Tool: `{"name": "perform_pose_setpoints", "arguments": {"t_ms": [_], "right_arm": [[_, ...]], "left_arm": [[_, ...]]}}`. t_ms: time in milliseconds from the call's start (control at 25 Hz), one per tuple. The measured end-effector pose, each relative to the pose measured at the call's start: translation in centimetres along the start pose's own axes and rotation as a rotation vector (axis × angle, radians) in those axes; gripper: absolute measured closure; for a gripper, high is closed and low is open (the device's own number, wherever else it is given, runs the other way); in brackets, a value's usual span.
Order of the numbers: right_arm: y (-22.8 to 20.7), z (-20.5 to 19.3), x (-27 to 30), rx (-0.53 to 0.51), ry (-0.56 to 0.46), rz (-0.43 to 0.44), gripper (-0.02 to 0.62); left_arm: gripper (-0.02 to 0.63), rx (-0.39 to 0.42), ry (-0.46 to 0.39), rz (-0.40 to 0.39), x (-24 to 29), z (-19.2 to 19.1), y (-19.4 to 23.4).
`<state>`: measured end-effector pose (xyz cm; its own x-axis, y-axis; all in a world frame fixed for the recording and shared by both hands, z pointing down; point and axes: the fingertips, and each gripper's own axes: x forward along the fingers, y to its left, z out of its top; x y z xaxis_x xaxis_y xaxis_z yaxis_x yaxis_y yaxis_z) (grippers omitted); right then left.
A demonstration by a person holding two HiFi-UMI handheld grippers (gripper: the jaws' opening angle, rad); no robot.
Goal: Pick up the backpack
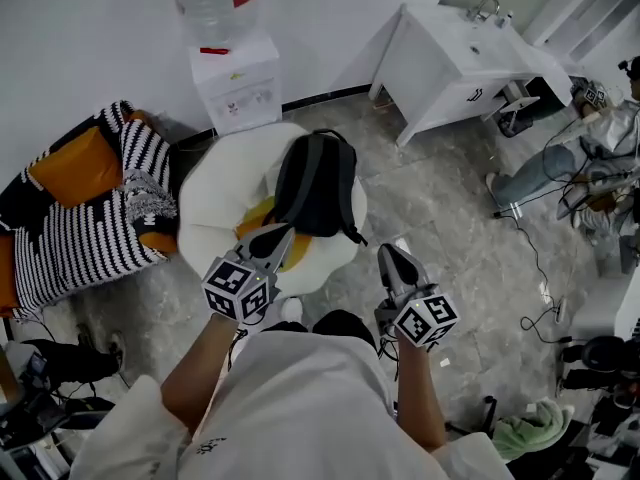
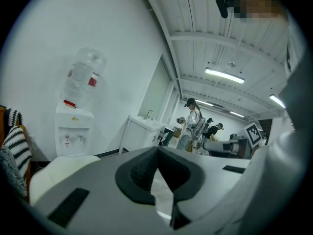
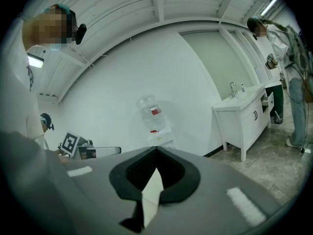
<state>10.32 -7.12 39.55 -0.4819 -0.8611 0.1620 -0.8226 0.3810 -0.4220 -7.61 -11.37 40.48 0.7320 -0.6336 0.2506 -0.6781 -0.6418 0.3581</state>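
At frame centre, backpack (image 1: 318,183) lies on white seat (image 1: 215,208); just below, left gripper (image 1: 283,235) and right gripper (image 1: 390,253), both clenched empty.

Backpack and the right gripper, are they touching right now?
Apart. The head view shows bare floor between the right gripper and the backpack, which lies on the white cushion.

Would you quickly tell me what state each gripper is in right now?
Left gripper: closed, holding nothing.
Right gripper: closed, holding nothing.
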Motion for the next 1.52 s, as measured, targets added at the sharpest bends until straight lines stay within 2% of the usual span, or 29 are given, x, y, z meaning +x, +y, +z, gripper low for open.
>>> {"name": "perform_pose_setpoints", "arguments": {"t_ms": [400,720,880,1080,1240,1360,1520], "right_arm": [[-1.0,0.4,2.7,-0.003,0.028,0.02,0.592],[-5.5,1.3,7.0,-0.007,0.092,0.101,0.594],[-8.2,1.3,10.2,-0.01,0.14,0.165,0.592],[-12.9,-1.0,14.5,-0.019,0.233,0.202,0.592],[-16.3,-2.8,17.2,-0.01,0.286,0.215,0.593],[-18.2,-3.9,19.1,-0.017,0.313,0.221,0.594],[-21.0,-6.0,21.6,-0.016,0.341,0.219,0.594]], "left_arm": [[0.607,-0.022,0.018,-0.04,1.5,-0.3,0.9],[0.607,0.0,0.065,0.029,6.4,-0.7,2.6],[0.607,-0.006,0.08,0.095,9.7,-0.8,4.5],[0.607,-0.001,0.124,0.188,14.1,-1.7,7.4],[0.607,-0.02,0.144,0.2,17.2,-3.0,8.7],[0.607,-0.064,0.149,0.201,18.8,-4.0,10.1],[0.607,-0.073,0.162,0.248,21.0,-5.2,13.2]]}}
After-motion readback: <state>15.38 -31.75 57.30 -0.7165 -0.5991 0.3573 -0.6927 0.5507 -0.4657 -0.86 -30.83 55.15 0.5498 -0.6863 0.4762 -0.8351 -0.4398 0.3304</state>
